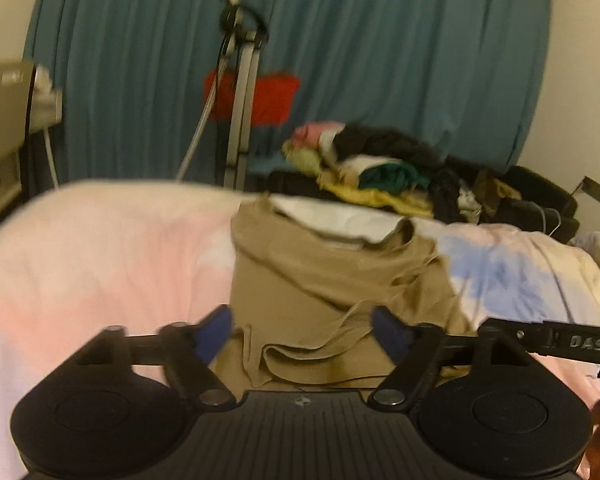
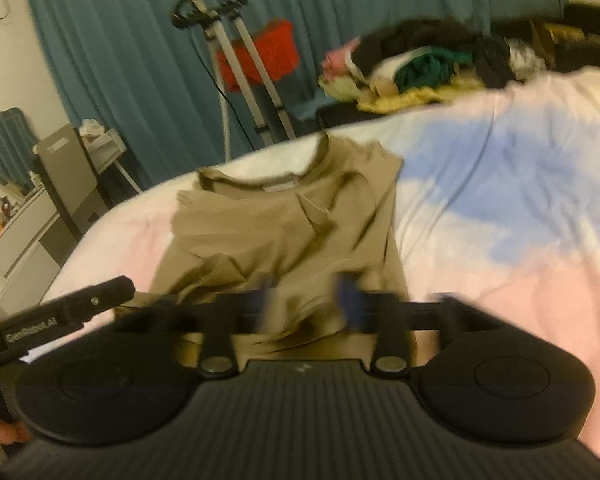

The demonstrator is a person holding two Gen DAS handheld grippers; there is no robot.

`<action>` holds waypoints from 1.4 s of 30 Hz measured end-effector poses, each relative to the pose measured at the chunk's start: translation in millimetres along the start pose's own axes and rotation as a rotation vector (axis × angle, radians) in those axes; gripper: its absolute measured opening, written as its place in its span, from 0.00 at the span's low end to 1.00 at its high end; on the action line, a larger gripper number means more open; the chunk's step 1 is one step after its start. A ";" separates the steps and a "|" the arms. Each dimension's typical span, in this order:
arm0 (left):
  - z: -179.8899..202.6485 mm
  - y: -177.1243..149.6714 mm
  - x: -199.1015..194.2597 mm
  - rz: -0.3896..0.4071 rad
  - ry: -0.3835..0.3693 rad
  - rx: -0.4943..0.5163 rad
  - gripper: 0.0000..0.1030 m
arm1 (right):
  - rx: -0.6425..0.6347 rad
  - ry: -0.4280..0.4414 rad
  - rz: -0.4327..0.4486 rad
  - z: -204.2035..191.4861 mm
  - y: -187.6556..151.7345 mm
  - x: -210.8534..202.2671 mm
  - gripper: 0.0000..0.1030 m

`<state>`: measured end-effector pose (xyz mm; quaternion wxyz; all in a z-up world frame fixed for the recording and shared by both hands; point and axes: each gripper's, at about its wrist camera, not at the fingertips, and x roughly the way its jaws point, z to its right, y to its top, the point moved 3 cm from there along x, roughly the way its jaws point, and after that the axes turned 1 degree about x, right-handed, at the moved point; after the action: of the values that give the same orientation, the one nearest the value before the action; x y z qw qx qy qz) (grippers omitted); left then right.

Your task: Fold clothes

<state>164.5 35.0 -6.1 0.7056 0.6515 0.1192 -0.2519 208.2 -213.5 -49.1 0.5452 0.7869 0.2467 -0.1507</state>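
The left gripper (image 1: 302, 334) stands wide, its blue-padded fingers (image 1: 216, 334) spread either side of the near hem of the tan shirt (image 1: 320, 276), nothing pinched between them. The right gripper (image 2: 308, 300) is likewise spread wide over the same hem, though its blue pads (image 2: 350, 300) are smeared by motion blur and whether they brush the cloth cannot be told.

The shirt lies on the bed cover (image 1: 100, 248), a pastel sheet of pink, white and blue. The right wrist view shows the shirt's collar (image 2: 284, 178) at its far end and its folded body; the left wrist view instead shows a white garment (image 1: 340, 220) lying across the shirt's far end. Each view catches the other gripper's black bar at its edge.

Left of the shirt the cover is bare and smooth; right of it the blue patch is lightly creased. Beyond the shirt's far end the bed ends, and a heap of mixed clothes (image 1: 380, 168) sits just past it to the right. Further back stand a metal-framed stand (image 1: 240, 92) with a red item (image 1: 272, 100), then the teal curtain (image 1: 340, 40). Only the right wrist view shows the desk and chair (image 2: 60, 176) far left of the shirt.
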 end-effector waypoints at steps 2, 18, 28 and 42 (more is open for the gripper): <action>5.0 -0.8 -20.5 0.021 -0.011 0.008 0.83 | -0.017 0.004 0.044 -6.5 -0.5 -19.5 0.87; -5.2 -76.3 -73.5 -0.303 -0.081 -0.262 0.86 | -0.066 -0.049 0.077 -29.2 -40.0 -85.6 0.87; -48.9 -106.5 -16.0 -0.381 -0.115 -0.673 0.63 | -0.028 -0.102 0.023 -20.7 -53.3 -69.5 0.87; -52.7 -104.9 -38.3 -0.265 -0.128 -0.694 0.12 | -0.046 -0.160 -0.004 -15.8 -64.4 -58.2 0.87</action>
<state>87.0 91.7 -83.8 0.8516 0.3357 0.2363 -0.3260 123.6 -193.5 -64.4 0.5808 0.7590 0.2077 -0.2084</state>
